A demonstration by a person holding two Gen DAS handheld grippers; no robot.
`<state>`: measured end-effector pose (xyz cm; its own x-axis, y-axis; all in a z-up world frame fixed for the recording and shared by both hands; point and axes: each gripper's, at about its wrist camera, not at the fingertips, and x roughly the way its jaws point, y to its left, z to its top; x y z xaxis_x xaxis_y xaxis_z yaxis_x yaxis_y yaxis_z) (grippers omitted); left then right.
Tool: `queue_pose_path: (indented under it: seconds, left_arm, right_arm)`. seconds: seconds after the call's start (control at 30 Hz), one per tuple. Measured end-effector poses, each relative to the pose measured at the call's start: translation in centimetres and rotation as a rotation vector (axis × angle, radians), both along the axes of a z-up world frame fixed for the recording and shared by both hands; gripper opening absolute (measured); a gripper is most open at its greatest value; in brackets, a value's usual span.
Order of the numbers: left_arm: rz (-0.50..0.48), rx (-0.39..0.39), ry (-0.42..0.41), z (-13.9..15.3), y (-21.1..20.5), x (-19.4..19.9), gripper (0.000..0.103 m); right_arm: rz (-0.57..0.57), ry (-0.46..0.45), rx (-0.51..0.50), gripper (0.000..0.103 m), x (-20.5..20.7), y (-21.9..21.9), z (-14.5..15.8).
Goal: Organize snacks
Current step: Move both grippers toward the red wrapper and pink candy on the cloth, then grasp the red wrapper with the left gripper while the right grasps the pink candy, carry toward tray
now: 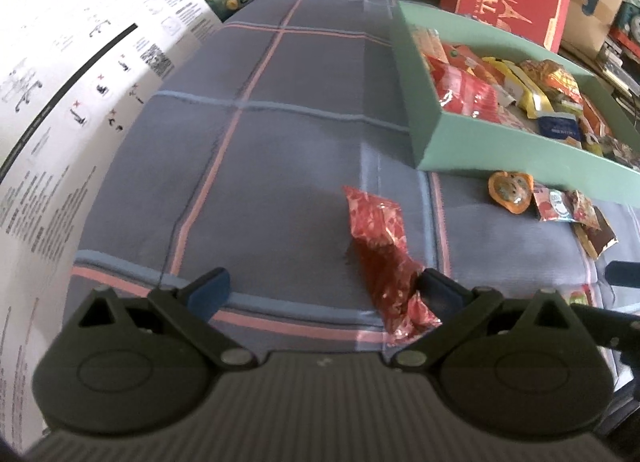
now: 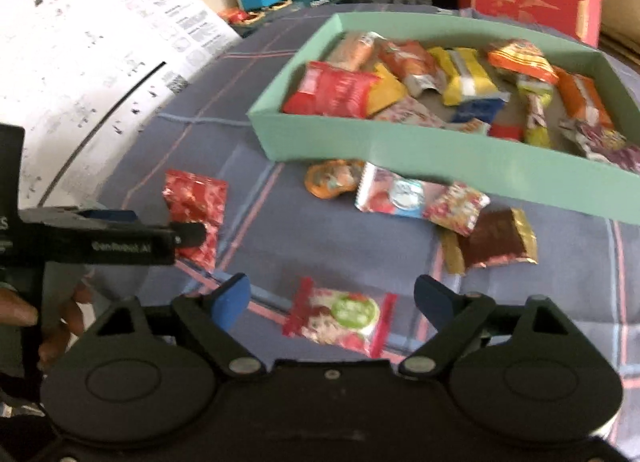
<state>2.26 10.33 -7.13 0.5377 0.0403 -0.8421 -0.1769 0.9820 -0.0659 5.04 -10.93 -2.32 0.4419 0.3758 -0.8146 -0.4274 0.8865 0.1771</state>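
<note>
Right wrist view: green box (image 2: 400,158) mostly filled, several packets left outside; my right tongs (image 2: 332,298) apart over one, left tongs (image 1: 324,286) apart beside the red packet (image 1: 380,246).

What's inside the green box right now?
The green box holds a loose pile of wrapped snacks: a red packet, yellow packets, orange packets and a blue one. Bare box floor shows between a few; anything beneath the pile is covered.

The box (image 2: 400,150) sits on the counter (image 2: 320,246) with snacks inside; several packets (image 2: 404,194) lie just before its front wall, apparently touching none.
</note>
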Motion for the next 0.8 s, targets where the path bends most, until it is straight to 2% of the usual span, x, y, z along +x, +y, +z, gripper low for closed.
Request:
queue_pose_path:
  seconds: [0.1, 0.17, 0.23, 0.4, 0.57, 0.6, 0.67, 0.7, 0.77, 0.8]
  left_arm:
    - [0.005, 0.002, -0.004, 0.1, 0.0, -0.1, 0.103]
    - [0.008, 0.006, -0.007, 0.2, 0.0, -0.1, 0.103]
    - [0.015, 0.004, -0.008, 0.2, 0.4, -0.1, 0.103]
    - [0.039, -0.007, -0.010, 0.2, 1.1, 0.2, 0.103]
    - [0.031, -0.006, -0.014, 0.2, 0.9, 0.4, 0.103]
    - [0.023, -0.002, -0.019, 0.3, 0.7, 0.4, 0.103]
    - [0.006, 0.005, -0.032, 0.5, 0.2, 0.5, 0.102]
    - [-0.007, 0.006, -0.036, 0.5, -0.2, 0.5, 0.099]
    - [-0.039, 0.001, -0.032, 0.4, -0.9, 0.8, 0.091]
    - [-0.048, -0.003, -0.032, 0.4, -1.2, 0.9, 0.086]
  right_arm:
    - [0.027, 0.033, -0.006, 0.081, 0.6, 0.8, -0.9]
    - [0.039, 0.057, -0.025, 0.067, 0.6, 1.0, -1.6]
    - [0.050, 0.069, -0.035, 0.064, 0.1, 0.8, -1.7]
    - [0.076, 0.089, -0.052, 0.063, -1.1, 0.4, -1.8]
    - [0.102, 0.049, -0.103, 0.062, -1.7, 1.3, -1.9]
    - [0.102, 0.036, -0.117, 0.059, -1.7, 1.4, -1.9]
    - [0.094, 0.015, -0.134, 0.046, -1.6, 1.4, -1.9]
    - [0.080, 0.014, -0.131, 0.042, -1.4, 1.1, -1.9]
    - [0.040, 0.023, -0.113, 0.026, -0.9, 0.3, -1.8]
    - [0.019, 0.030, -0.101, 0.022, -0.7, -0.1, -1.8]
